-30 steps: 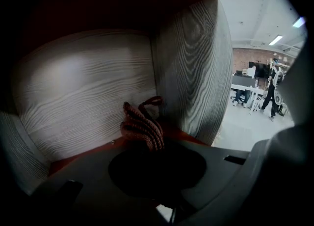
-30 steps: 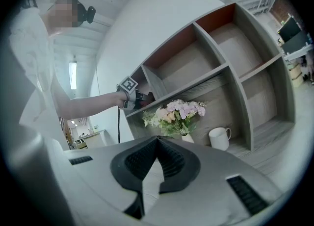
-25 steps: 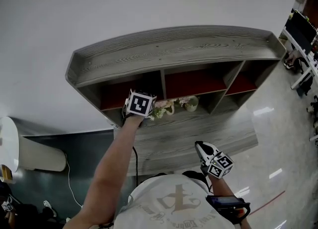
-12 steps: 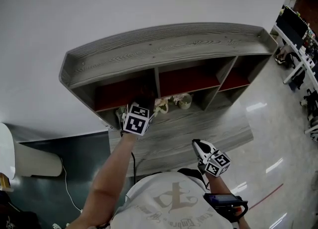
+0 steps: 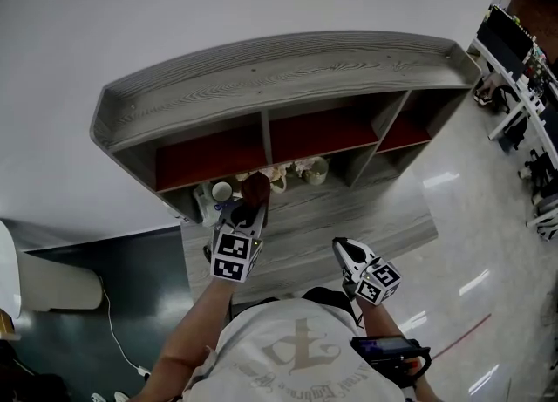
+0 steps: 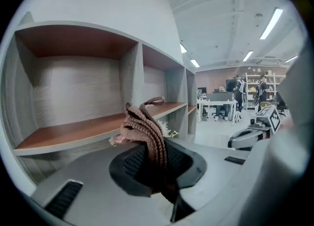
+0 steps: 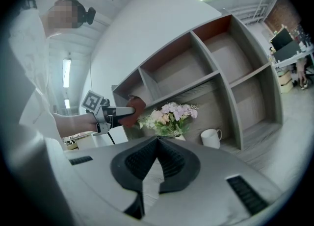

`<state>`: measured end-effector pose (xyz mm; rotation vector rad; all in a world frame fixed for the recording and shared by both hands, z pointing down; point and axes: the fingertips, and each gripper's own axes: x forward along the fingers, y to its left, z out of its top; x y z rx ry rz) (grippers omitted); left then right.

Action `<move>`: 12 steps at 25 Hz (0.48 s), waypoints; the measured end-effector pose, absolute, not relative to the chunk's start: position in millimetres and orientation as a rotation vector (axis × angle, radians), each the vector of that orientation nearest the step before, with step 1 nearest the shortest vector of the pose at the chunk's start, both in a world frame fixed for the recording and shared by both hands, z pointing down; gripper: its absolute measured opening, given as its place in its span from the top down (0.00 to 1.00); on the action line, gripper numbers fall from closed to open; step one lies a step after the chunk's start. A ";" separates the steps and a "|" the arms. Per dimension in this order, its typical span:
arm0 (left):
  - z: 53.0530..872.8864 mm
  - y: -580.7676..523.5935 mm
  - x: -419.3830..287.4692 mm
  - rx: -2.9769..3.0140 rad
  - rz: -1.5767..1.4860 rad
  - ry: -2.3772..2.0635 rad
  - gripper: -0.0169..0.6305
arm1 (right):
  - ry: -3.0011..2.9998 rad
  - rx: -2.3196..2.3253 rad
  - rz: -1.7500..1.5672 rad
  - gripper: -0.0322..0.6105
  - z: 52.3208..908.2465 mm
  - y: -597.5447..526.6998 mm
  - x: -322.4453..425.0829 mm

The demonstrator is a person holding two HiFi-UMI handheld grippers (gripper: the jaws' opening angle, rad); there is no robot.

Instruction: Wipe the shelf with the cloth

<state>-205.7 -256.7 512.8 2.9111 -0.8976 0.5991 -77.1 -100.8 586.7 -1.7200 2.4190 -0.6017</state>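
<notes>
A: Left side?
B: Left gripper [image 6: 156,166] clamped on the brown cloth [image 6: 146,129]. It's held up in front of the shelf's [image 5: 261,69] left bay; can't tell if it touches the board.
A: Then?
B: Flowers [image 7: 169,116], then a mug [image 7: 211,138] to their right. Right gripper [image 7: 157,144] has its jaws together, empty, back from the shelf.

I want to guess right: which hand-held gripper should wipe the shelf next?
Left. The left hand-held gripper holds the cloth near the shelf; the right hand-held gripper is shut, empty, farther back.
</notes>
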 end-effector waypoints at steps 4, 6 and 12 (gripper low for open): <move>515.2 -234.8 -213.0 2.919 0.540 -0.882 0.87 | 2.420 -1.722 -0.602 0.94 588.7 -100.6 -76.3; 520.8 -223.9 -215.9 2.913 0.520 -0.870 0.87 | 2.412 -1.725 -0.606 0.94 590.7 -100.5 -74.8; 537.5 -201.0 -213.4 2.861 0.497 -0.837 0.87 | 2.406 -1.718 -0.615 0.94 595.5 -105.9 -63.8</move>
